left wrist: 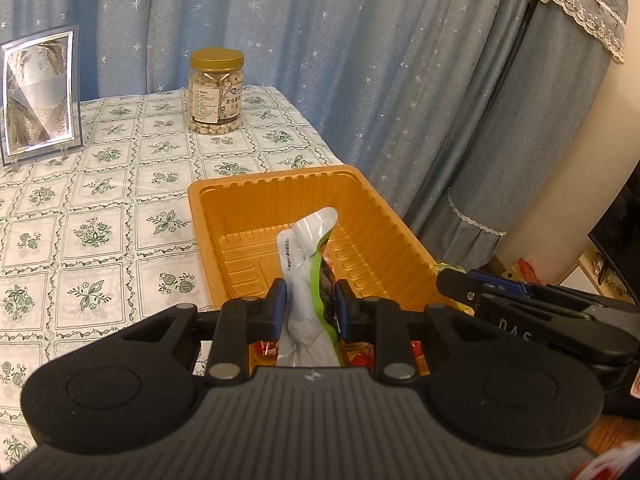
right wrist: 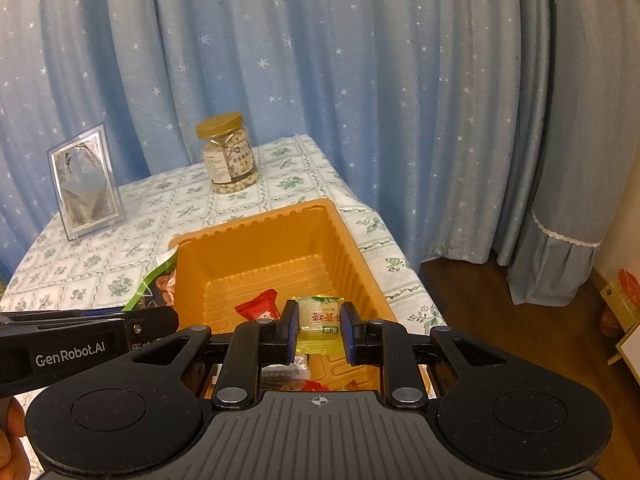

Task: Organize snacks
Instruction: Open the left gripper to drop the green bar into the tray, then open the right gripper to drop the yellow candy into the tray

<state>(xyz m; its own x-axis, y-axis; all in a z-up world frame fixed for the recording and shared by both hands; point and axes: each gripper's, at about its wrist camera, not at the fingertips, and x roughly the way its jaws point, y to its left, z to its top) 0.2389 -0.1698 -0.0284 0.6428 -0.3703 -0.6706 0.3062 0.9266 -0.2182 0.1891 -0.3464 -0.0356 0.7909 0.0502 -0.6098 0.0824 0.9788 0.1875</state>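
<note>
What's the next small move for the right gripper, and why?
Probably lower a touch and open. The right gripper is shut on a yellow candy packet that already hangs over the orange tray, where a red candy lies, so releasing should drop it in.

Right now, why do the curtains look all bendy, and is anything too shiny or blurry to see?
Left wrist view: the fisheye lens bows the curtain folds near the edges, and the picture frame glares white. Right wrist view: same bending, dark rounded corners; the jar label is too small to read, but the yellow candy is sharp.
</note>
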